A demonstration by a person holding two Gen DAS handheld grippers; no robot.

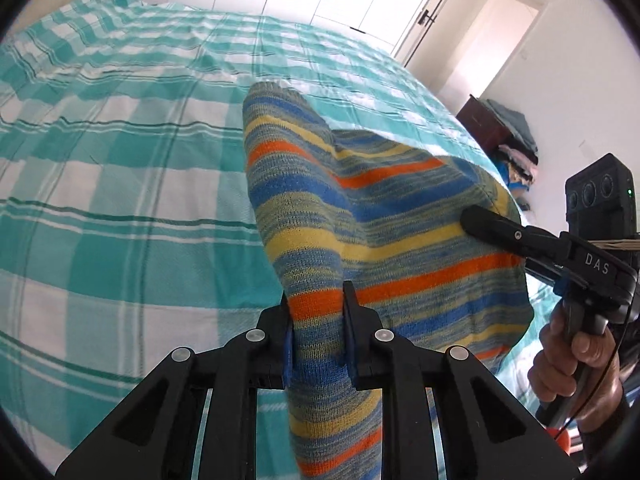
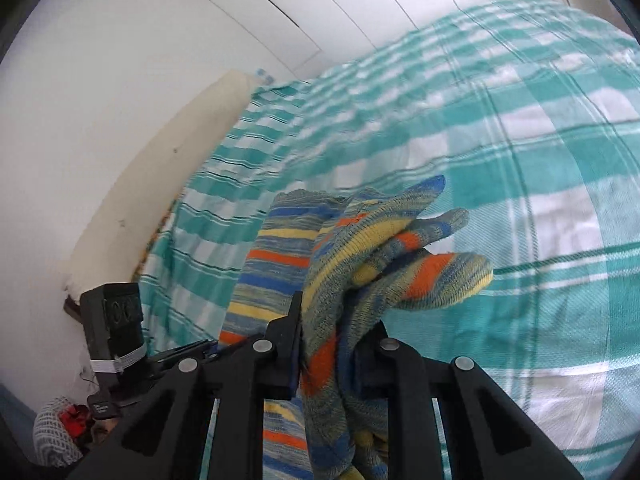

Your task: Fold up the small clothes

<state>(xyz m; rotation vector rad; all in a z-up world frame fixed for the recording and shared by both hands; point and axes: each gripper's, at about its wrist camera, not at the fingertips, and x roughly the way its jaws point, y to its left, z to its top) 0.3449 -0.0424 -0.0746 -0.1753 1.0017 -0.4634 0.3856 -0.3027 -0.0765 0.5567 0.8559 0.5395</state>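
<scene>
1. striped knit garment: blue, yellow, orange and grey-green bands; held up off the bed between both tools, hanging in folds.
2. left tool: closed on a bunched fold of the garment; cloth fills the narrow gap between its fingers and hangs down below them.
3. right tool: closed on a thick wad of the same garment; several rounded striped ends stick out past its fingers toward the right.
4. left view only: the right tool from the side, its finger lying against the garment's far edge; the person's hand on its handle; a dark cabinet with piled clothes by a doorway.
5. right view only: the left tool's camera block; a white wall and cream bed edge.
6. bed: teal-and-white checked sheet, under the garment in both views.
</scene>
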